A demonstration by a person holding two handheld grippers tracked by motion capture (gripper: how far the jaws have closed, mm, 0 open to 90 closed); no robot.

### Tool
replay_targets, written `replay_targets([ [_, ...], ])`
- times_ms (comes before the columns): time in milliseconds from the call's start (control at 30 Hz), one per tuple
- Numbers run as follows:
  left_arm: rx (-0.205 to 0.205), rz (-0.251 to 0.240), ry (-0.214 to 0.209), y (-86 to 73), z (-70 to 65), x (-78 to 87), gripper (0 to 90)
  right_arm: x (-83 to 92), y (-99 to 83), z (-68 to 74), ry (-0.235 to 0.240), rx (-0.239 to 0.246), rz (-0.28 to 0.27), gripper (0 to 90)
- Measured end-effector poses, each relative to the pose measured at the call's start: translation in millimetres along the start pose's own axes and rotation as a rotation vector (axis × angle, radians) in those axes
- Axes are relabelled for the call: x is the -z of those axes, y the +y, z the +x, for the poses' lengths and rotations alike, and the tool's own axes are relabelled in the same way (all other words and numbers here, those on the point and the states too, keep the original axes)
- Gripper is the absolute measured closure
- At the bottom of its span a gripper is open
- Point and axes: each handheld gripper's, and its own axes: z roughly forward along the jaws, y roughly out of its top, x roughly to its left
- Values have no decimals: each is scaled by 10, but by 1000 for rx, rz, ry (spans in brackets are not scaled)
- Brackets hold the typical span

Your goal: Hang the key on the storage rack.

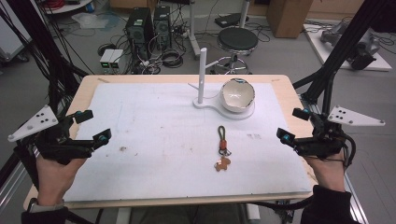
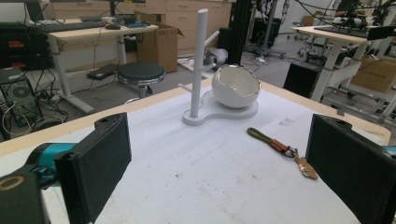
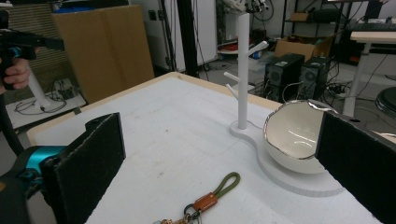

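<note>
A keychain (image 1: 223, 148) with an olive loop, an orange tab and a small brown charm lies flat near the middle of the white mat (image 1: 154, 140); it also lies ahead in the left gripper view (image 2: 280, 147) and the right gripper view (image 3: 210, 198). Behind it stands a white peg stand (image 1: 201, 74) on a base that carries a white egg-shaped bowl (image 1: 237, 95). My left gripper (image 1: 92, 126) hovers open over the mat's left edge. At the right edge my right gripper (image 1: 293, 124) is open too. Both sets of jaws hold nothing.
The mat covers a wooden table (image 1: 182, 78). Beyond the far edge stand a black stool (image 1: 237, 40), computer towers (image 1: 148, 28) and tangled cables on the floor. Black frame legs (image 1: 348, 42) rise at both sides of the table.
</note>
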Motion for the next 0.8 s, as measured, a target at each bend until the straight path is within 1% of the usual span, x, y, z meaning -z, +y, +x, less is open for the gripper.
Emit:
replay_targets([
  [67, 7, 0, -1, -9, 13, -6, 63, -10, -5, -4, -4, -2, 2, 6],
  [133, 23, 3, 1, -21, 27, -12, 61, -19, -10, -7, -4, -5, 6, 6],
  [233, 32, 11, 9, -21, 29, -15, 53, -29, -14, -10, -5, 0, 9, 5],
  [333, 39, 6, 12, -19, 22, -22, 30, -39, -15, -2, -1, 1, 16, 6],
  [400, 39, 11, 11, -18, 22, -24, 27, -48, -19, -1, -2, -1, 20, 6],
  [433, 37, 11, 3, -18, 19, -29, 27, -56, -19, -4, 1, -1, 19, 6],
  [567, 23, 18, -1, -15, 18, -38, 27, -101, -16, -7, -2, -2, 25, 6],
  [667, 18, 14, 1, -7, 33, -45, 27, -151, -6, -2, -5, 2, 34, 6],
  [700, 15, 12, 0, 1, 46, -51, 27, -174, 1, -5, -12, 6, 31, 6],
  [800, 11, 18, -1, 3, 62, -58, 27, -259, 22, 3, -15, 5, 34, 6],
])
